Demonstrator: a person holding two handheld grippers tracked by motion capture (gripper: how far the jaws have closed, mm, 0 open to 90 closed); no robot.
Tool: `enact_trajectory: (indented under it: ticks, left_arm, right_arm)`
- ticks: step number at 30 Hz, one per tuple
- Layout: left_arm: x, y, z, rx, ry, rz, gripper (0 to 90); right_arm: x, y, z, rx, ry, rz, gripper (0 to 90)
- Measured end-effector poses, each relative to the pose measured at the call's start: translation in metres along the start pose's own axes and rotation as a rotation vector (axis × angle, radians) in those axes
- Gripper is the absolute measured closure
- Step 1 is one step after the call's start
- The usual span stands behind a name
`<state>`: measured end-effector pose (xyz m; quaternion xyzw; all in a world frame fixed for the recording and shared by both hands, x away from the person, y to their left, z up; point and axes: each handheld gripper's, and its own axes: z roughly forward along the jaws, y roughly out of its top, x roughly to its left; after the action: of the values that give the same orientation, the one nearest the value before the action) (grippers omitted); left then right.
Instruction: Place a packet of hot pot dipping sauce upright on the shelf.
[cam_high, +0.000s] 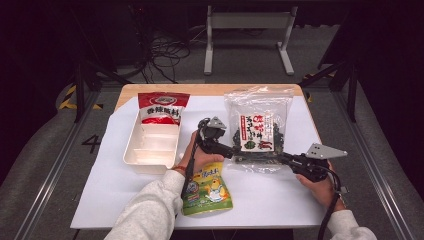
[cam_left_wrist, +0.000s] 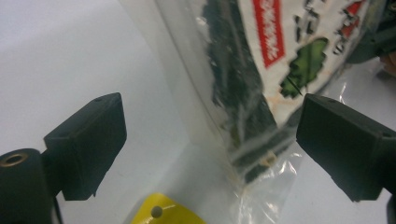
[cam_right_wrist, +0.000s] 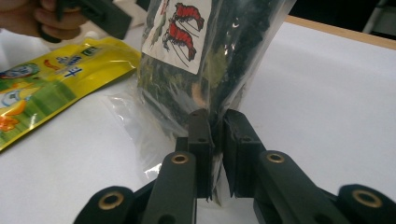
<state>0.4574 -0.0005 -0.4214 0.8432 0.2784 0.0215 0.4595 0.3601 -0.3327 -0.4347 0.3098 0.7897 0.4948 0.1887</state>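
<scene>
A clear bag of dark dried seaweed (cam_high: 257, 127) with a white and red label lies on the white sheet. My right gripper (cam_high: 283, 158) is shut on its near edge; in the right gripper view the jaws (cam_right_wrist: 215, 135) pinch the plastic of the bag (cam_right_wrist: 205, 60). My left gripper (cam_high: 233, 152) reaches in from the left at the bag's near left corner. In the left gripper view it (cam_left_wrist: 210, 121) stands wide open, with the bag's corner (cam_left_wrist: 243, 93) between the pads but not pressed.
A yellow-green pouch (cam_high: 207, 190) lies by the left hand, near the front edge. A cream divided tray (cam_high: 150, 147) sits at the left with a red packet (cam_high: 162, 107) leaning in its far end. The table (cam_high: 210, 89) ends just beyond the bag.
</scene>
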Motion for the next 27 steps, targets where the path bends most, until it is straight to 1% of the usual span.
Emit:
enact_trajectory:
  ticks: [1, 3, 4, 5, 6, 7, 8, 9, 10, 11, 12, 13, 14, 15, 16, 18, 19, 21, 23, 24, 26, 27]
  left_arm:
    - [0.002, 0.001, 0.003, 0.002, -0.008, 0.000, 9.5]
    - [0.004, 0.003, 0.006, -0.001, -0.046, -0.010, 10.3]
    - [0.002, 0.005, 0.007, -0.001, -0.083, -0.001, 11.4]
    - [0.001, 0.006, 0.007, 0.004, -0.102, 0.022, 15.0]
    - [-0.003, 0.007, 0.007, 0.006, -0.107, 0.053, 16.6]
    - [-0.003, 0.007, 0.007, 0.006, -0.107, 0.053, 19.2]
    - [-0.009, 0.009, 0.004, -0.009, -0.121, 0.087, 22.9]
    - [-0.009, 0.009, 0.004, -0.009, -0.121, 0.087, 25.6]
    - [-0.012, 0.010, 0.002, -0.017, -0.125, 0.095, 25.6]
    - [-0.014, 0.009, -0.002, -0.031, -0.123, 0.098, 33.7]
    - [-0.014, 0.009, -0.002, -0.031, -0.123, 0.098, 39.2]
    - [-0.014, 0.008, -0.006, -0.035, -0.132, 0.091, 43.6]
    - [-0.014, 0.006, -0.009, -0.043, -0.142, 0.099, 47.4]
    - [-0.014, 0.005, -0.012, -0.057, -0.153, 0.093, 50.8]
    - [-0.015, 0.004, -0.015, -0.069, -0.161, 0.093, 53.7]
    - [-0.018, 0.002, -0.021, -0.095, -0.183, 0.114, 62.3]
    - [-0.020, 0.001, -0.025, -0.104, -0.195, 0.124, 64.4]
    - [-0.023, 0.000, -0.030, -0.127, -0.225, 0.129, 69.5]
    - [-0.025, 0.000, -0.032, -0.133, -0.225, 0.129, 70.6]
    - [-0.027, 0.000, -0.035, -0.142, -0.228, 0.137, 70.6]
    - [-0.030, 0.000, -0.040, -0.148, -0.225, 0.153, 71.6]
    - [-0.031, 0.000, -0.042, -0.152, -0.221, 0.158, 71.8]
  right_arm:
    - [0.001, 0.000, 0.000, 0.003, 0.011, -0.016, 81.3]
    - [0.002, 0.000, 0.000, -0.003, 0.028, -0.022, 81.3]
    - [0.002, 0.000, 0.000, -0.002, 0.031, -0.028, 81.3]
    - [0.002, 0.000, 0.000, -0.004, 0.036, -0.029, 81.2]
    - [0.003, 0.001, 0.000, -0.004, 0.039, -0.031, 81.2]
    - [0.003, 0.001, 0.001, -0.004, 0.042, -0.032, 81.1]
    - [0.004, 0.001, 0.001, -0.003, 0.043, -0.036, 81.3]
    - [0.004, 0.001, 0.001, -0.003, 0.043, -0.036, 81.3]
    - [0.005, 0.001, 0.002, 0.004, 0.041, -0.039, 81.3]
    - [0.005, 0.001, 0.003, 0.007, 0.043, -0.039, 81.3]
    - [0.007, 0.000, 0.005, 0.012, 0.036, -0.039, 81.3]
    - [0.007, 0.000, 0.005, 0.016, 0.031, -0.034, 81.3]
    - [0.008, 0.001, 0.006, 0.020, 0.021, -0.034, 81.1]
    - [0.008, 0.001, 0.006, 0.024, 0.004, -0.030, 81.0]
    - [0.009, 0.001, 0.006, 0.020, 0.005, -0.024, 81.0]
    - [0.010, 0.002, 0.007, 0.025, -0.017, -0.020, 80.0]
    - [0.010, 0.003, 0.007, 0.020, -0.014, -0.015, 79.5]
    - [0.011, 0.004, 0.007, 0.017, -0.018, 0.005, 77.8]
    - [0.013, 0.005, 0.007, 0.011, -0.017, 0.006, 77.5]
    - [0.013, 0.006, 0.007, 0.009, -0.014, 0.003, 76.6]
    - [0.015, 0.009, 0.006, 0.007, -0.022, 0.012, 72.2]
    - [0.016, 0.010, 0.005, 0.007, -0.029, 0.008, 69.9]
